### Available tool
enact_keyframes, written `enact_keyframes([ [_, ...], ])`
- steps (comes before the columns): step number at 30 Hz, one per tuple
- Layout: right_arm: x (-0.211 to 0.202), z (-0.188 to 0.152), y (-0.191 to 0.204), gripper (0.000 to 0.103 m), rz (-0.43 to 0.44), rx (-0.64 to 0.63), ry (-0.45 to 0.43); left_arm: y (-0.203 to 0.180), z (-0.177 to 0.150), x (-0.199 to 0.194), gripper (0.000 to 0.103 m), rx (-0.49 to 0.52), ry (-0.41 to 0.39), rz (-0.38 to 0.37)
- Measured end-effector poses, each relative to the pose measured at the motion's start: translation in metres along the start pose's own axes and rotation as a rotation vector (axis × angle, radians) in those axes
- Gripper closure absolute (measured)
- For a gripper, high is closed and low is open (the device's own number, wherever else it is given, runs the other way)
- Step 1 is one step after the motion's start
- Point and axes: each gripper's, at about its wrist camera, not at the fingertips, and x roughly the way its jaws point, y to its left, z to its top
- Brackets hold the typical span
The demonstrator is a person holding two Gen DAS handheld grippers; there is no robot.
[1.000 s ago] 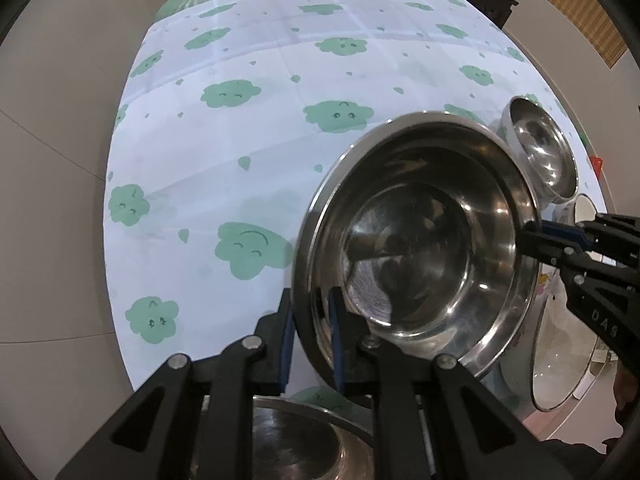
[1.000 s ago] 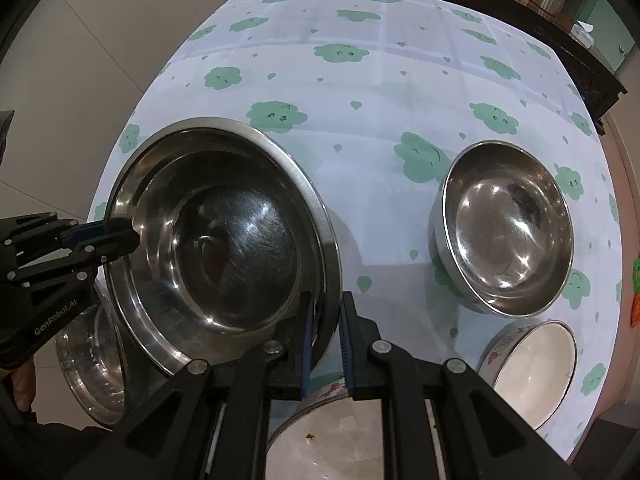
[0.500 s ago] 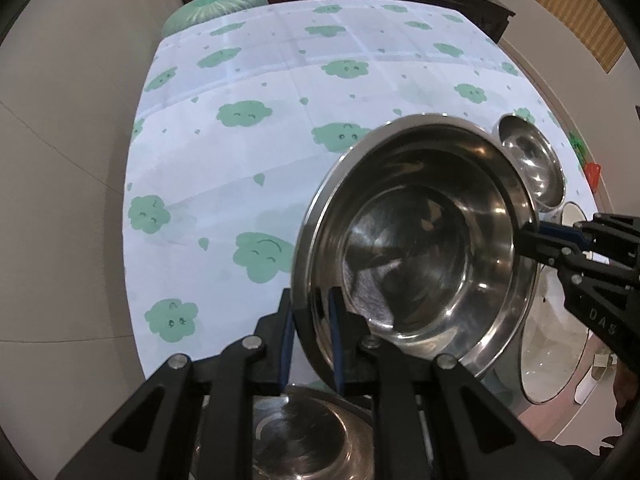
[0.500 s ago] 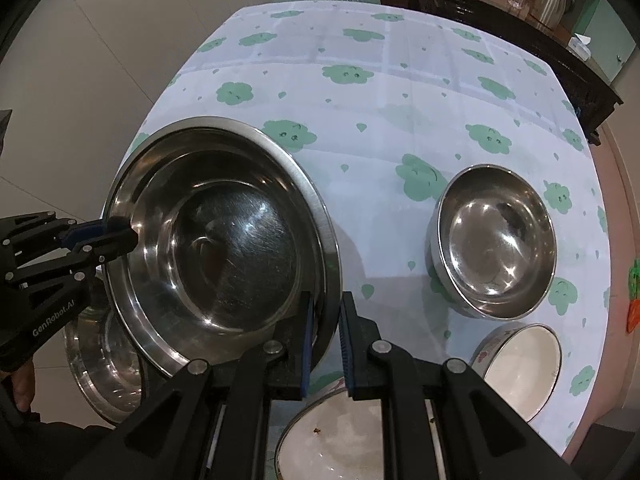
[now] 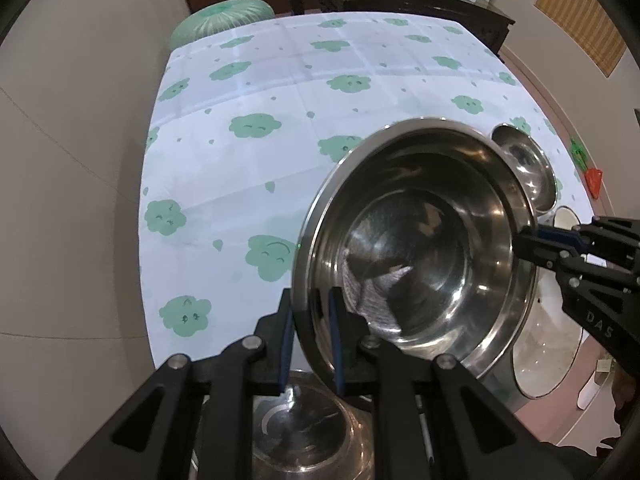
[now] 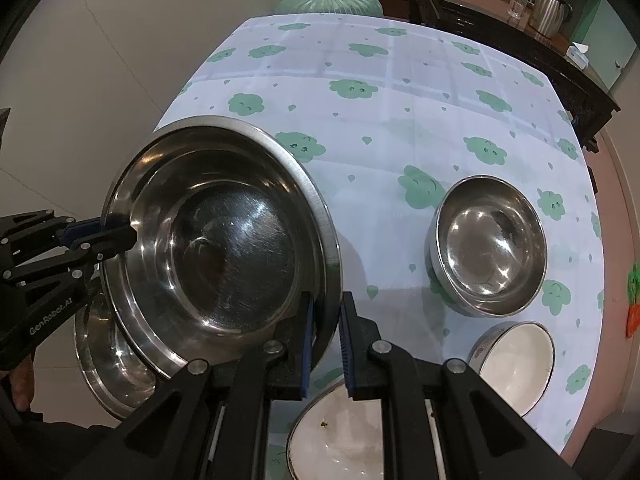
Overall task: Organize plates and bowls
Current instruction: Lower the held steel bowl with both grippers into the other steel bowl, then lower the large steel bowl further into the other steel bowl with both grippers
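My table (image 6: 400, 128) wears a white cloth printed with green smiling clouds, with pale floor tiles to one side, a green round stool (image 6: 330, 0) at its far end, and a dark wood sideboard (image 6: 520, 40) carrying a metal kettle (image 6: 550, 10) beyond. I hold the large steel bowl (image 6: 224, 248) tilted above the table's near edge, my left gripper (image 5: 310, 340) and right gripper (image 6: 325, 344) each clamped on its rim at opposite sides. The left gripper reads "GenRobot.AI" and the right shows "DAS".
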Motion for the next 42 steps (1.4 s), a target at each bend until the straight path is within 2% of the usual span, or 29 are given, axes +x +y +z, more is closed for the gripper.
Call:
enact_keyframes([
  [19, -0.025, -0.004, 0.011, 0.089, 0.010, -0.037, -0.033, 0.003, -0.011, -0.027, 0.090, -0.028, -0.035, 0.028],
  [42, -0.045, -0.017, 0.053, 0.089, 0.043, -0.107, -0.041, 0.029, -0.045, -0.058, 0.090, -0.086, -0.067, 0.070],
])
